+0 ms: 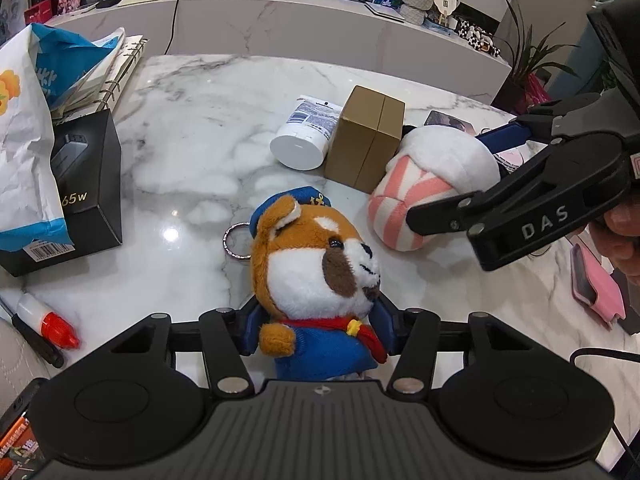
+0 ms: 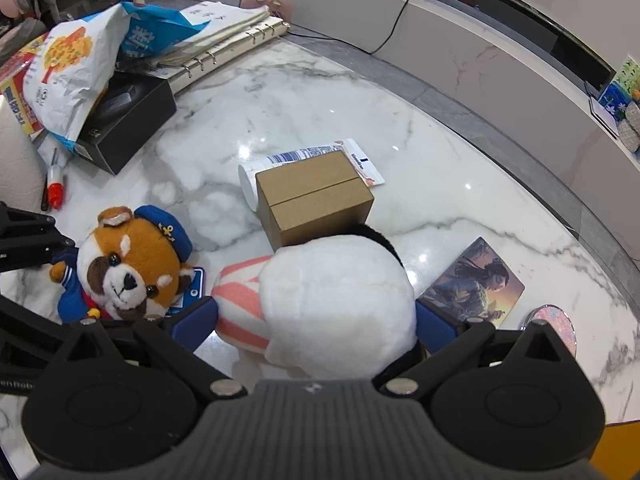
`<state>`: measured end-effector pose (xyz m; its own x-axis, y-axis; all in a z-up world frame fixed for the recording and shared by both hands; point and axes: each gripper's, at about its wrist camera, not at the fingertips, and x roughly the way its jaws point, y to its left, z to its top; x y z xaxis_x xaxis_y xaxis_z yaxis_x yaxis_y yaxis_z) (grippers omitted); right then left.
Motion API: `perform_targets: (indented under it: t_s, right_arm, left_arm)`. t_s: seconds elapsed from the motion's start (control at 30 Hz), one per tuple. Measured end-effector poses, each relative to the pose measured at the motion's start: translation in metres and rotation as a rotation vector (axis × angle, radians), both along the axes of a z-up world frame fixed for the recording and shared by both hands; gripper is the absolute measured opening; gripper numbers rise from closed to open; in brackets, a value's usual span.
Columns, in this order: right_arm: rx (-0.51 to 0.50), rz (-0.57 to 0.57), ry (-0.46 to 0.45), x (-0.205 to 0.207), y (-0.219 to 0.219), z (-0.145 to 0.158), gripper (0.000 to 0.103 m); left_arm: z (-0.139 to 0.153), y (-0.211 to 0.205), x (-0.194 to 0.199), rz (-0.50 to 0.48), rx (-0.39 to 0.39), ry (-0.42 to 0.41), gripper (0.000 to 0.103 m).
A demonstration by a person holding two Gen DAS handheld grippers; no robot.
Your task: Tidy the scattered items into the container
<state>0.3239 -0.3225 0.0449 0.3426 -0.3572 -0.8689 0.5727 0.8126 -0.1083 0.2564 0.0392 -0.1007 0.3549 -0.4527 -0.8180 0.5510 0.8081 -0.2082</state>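
A brown-and-white plush animal in a blue sailor suit [image 1: 316, 264] sits between the blue pads of my left gripper [image 1: 318, 330], which press on its body from both sides. Behind it lies its keyring [image 1: 236, 242]. To the right a white plush with a pink-striped part [image 2: 336, 304] rests on the marble table [image 2: 304, 104]. My right gripper [image 2: 316, 316] straddles it with jaws spread wide, pads beside its flanks without squeezing. In the left wrist view the right gripper [image 1: 460, 176] reaches in from the right over that plush [image 1: 404, 196].
A brown cardboard box [image 2: 316, 200] and a white tube [image 1: 304, 136] lie just beyond the plushes. A black box [image 1: 86, 184], a snack bag [image 2: 76, 68] and a ring binder [image 2: 224, 48] crowd the left. A red-capped bottle [image 1: 52, 320], a picture card [image 2: 476, 284] and a pink case [image 1: 596, 280] lie near the edges.
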Motion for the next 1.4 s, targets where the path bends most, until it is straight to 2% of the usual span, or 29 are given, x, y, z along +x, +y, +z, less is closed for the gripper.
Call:
perform_targets:
  t_s: [0.3,0.5,0.87,1.4]
  right_arm:
    - [-0.033,0.029,0.043,0.005,0.006,0.000,0.096]
    - [-0.049,0.034,0.046,0.005,0.009,0.003,0.090]
    - [-0.051,0.058,0.047,0.004,0.023,0.010,0.088]
    - [-0.130,0.072,-0.016,-0.012,0.039,0.075,0.088]
  left_arm:
    - [0.000,0.000,0.000,0.000,-0.004,-0.002,0.062]
    - [0.001,0.005,0.000,0.018,-0.034,-0.002,0.055]
    - [0.016,0.013,-0.002,0.022,-0.032,-0.026,0.053]
    - [0.077,0.015,-0.009,0.017,-0.021,-0.132,0.053]
